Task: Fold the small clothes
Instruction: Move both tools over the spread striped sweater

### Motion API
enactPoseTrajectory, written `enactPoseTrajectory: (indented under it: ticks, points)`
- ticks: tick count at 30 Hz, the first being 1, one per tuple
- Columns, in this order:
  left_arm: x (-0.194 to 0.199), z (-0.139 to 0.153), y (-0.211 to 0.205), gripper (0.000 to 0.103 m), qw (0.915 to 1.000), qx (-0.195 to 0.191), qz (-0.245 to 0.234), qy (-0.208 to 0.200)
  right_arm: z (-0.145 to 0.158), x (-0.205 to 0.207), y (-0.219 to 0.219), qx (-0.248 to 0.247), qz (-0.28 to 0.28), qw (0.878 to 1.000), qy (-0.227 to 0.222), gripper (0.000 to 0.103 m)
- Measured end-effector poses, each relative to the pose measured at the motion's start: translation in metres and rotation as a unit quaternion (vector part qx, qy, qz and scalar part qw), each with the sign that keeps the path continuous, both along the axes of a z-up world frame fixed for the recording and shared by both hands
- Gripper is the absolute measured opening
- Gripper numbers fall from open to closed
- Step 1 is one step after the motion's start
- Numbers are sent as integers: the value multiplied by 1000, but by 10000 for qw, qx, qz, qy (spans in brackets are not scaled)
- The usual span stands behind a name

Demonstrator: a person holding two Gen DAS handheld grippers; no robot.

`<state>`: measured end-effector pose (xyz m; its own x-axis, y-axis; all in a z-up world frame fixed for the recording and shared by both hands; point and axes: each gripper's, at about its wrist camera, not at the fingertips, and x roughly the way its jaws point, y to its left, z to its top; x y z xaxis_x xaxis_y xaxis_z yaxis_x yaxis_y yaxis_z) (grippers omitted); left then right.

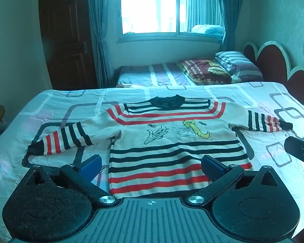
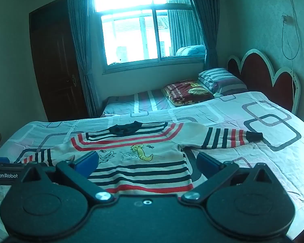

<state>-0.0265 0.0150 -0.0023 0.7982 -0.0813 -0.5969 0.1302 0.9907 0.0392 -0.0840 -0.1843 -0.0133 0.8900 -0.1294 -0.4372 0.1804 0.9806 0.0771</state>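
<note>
The sweater (image 1: 172, 139) lies spread flat, front up, on the bed (image 1: 263, 101) just ahead of the left gripper (image 1: 151, 167) and right gripper (image 2: 147, 163), both wide and empty, ready for folding.

Sweater (image 1: 172, 141) flat on bed (image 1: 273, 101); pillow (image 1: 237, 64) behind, right.

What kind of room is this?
A bedroom in a home, it seems: a bed bearing a spread-out striped sweater, a pillow before a scalloped headboard, and a curtained window.
</note>
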Motion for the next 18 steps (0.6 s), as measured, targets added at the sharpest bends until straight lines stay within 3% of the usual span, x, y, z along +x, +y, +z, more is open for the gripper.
enactPoseTrajectory:
  ticks: [18]
  points:
    - [1,-1,-1,103,10000,12,-61,32,1,1,2,5,-53,10000,28,102]
